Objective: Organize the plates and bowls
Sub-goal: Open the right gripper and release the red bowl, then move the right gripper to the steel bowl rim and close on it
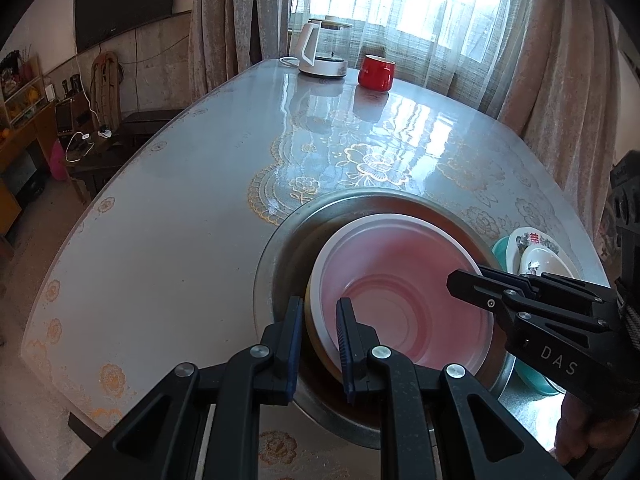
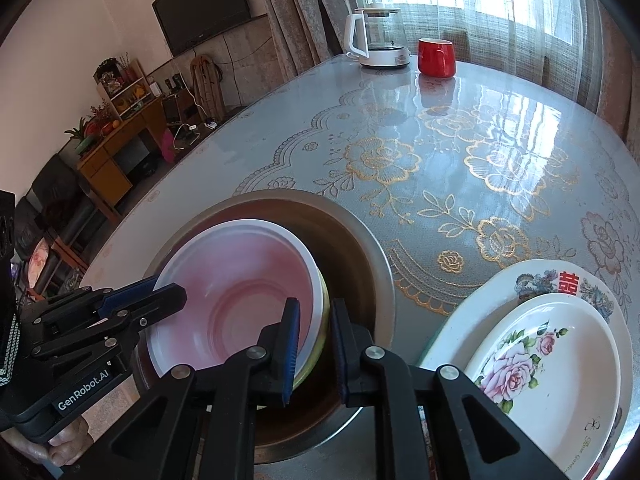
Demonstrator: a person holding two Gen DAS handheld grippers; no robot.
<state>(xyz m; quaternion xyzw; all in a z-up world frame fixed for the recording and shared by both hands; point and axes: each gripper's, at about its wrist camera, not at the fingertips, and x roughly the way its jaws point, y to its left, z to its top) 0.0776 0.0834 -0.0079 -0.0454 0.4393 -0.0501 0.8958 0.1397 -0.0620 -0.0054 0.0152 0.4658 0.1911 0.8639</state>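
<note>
A pink plastic bowl (image 1: 404,300) nests on another bowl with a yellowish rim inside a large steel basin (image 1: 280,248). My left gripper (image 1: 320,344) straddles the stacked bowls' near-left rim, jaws narrowly apart around it. My right gripper (image 1: 466,280) comes in from the right and sits on the far-right rim. In the right wrist view the pink bowl (image 2: 240,288) sits in the basin (image 2: 380,280); my right gripper (image 2: 314,344) straddles its right rim and the left gripper (image 2: 168,290) holds its left edge. Flowered plates (image 2: 540,360) are stacked at right.
A white kettle (image 1: 320,52) and a red mug (image 1: 375,73) stand at the table's far end by the curtains. The plate stack (image 1: 532,252) lies on a teal dish right of the basin. The table (image 1: 180,200) has a glossy floral cover.
</note>
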